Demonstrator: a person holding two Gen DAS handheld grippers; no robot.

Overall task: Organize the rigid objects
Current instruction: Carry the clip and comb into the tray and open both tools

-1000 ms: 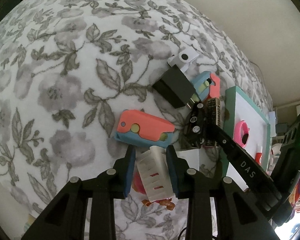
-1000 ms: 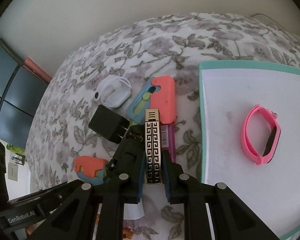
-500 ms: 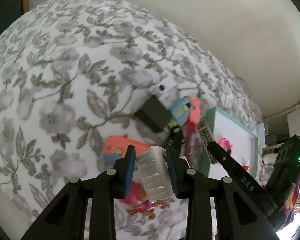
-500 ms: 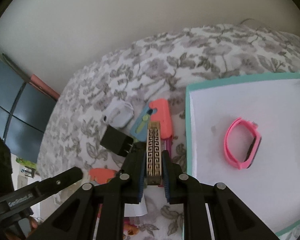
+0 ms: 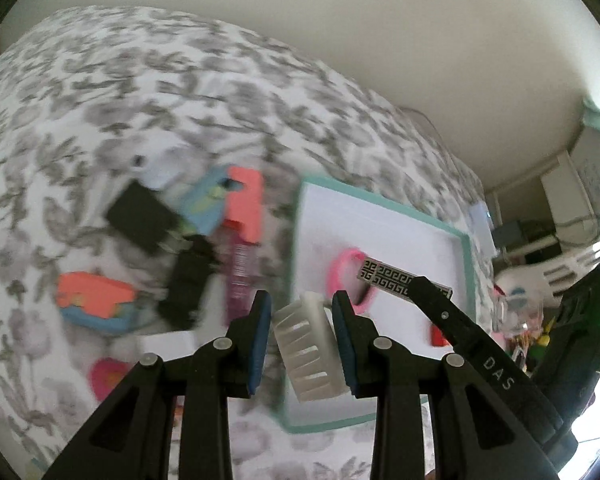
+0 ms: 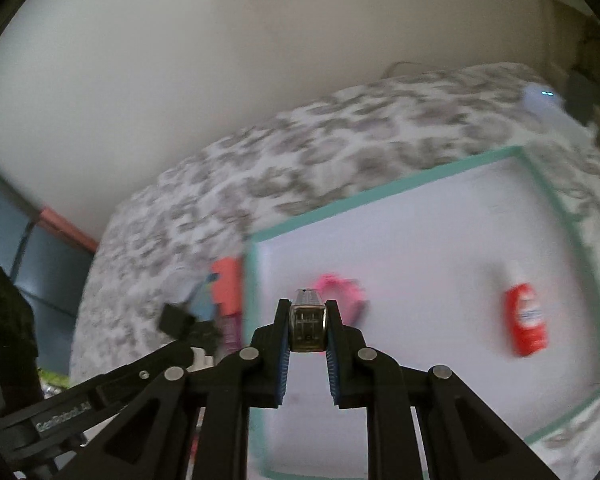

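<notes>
My left gripper (image 5: 302, 318) is shut on a white slotted plastic piece (image 5: 308, 350), held above the near left edge of the teal-rimmed white tray (image 5: 466, 264). My right gripper (image 6: 307, 322) is shut on a slim bar with a black-and-gold key pattern (image 6: 308, 326), seen end-on over the tray (image 6: 420, 178). The same patterned bar (image 5: 396, 280) shows in the left wrist view in the right gripper's fingers. A pink wristband (image 5: 340, 270) and a red bottle (image 6: 526, 316) lie in the tray.
On the floral cloth (image 5: 100, 92) left of the tray lie a black charger (image 5: 140, 216), a blue-and-coral case (image 5: 224, 204), another coral-and-blue case (image 5: 94, 302), a purple tube (image 5: 240, 272), a black item (image 5: 186, 284) and a pink toy (image 5: 108, 374). A wall stands behind.
Both grippers have lifted and swung right from the pile of objects to above the tray, each keeping its grip. The red bottle has come into the right wrist view.
</notes>
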